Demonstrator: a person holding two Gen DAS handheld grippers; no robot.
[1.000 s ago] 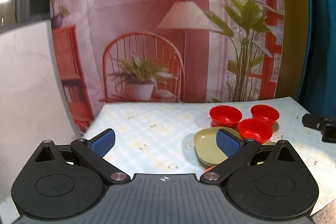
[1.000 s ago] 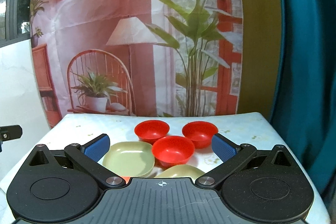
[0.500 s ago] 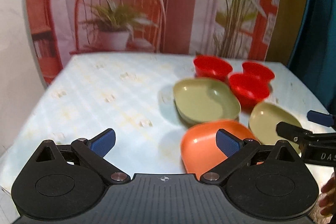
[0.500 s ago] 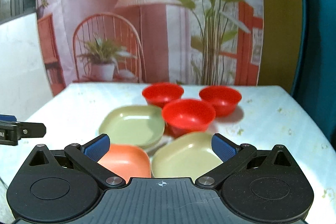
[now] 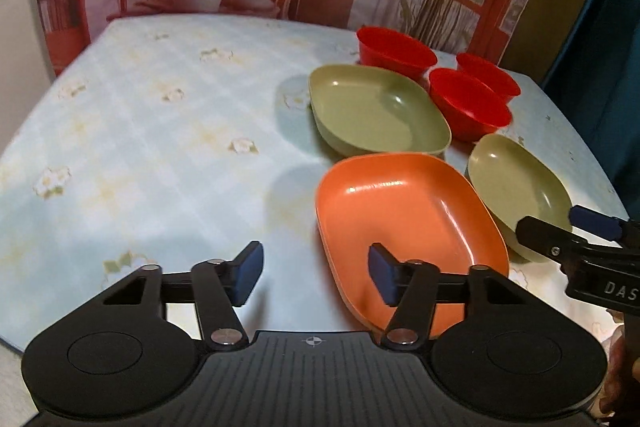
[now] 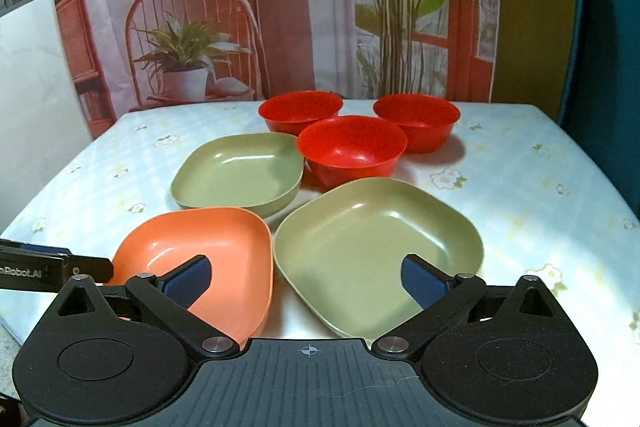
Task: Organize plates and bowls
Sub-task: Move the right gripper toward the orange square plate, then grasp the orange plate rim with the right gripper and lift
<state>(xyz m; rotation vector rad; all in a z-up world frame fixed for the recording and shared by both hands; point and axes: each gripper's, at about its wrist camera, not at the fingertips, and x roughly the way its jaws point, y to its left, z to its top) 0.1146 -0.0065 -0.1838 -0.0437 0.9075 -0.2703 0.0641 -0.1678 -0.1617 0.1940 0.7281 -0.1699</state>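
Plates, one orange plate (image 6: 200, 251) and two green (image 6: 240, 171), and three red bowls (image 6: 352, 147) sit empty on the table (image 5: 140, 147). The left hand-held gripper (image 5: 312, 273) and the right hand-held gripper (image 6: 306, 277) are both spread, holding nothing. Only the right wrist view shows every bowl's inside.

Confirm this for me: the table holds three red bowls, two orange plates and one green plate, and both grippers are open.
Not quite: the colours are swapped. The right wrist view shows one orange plate and two green plates. The three red bowls and both open grippers, left gripper and right gripper, stand as stated.
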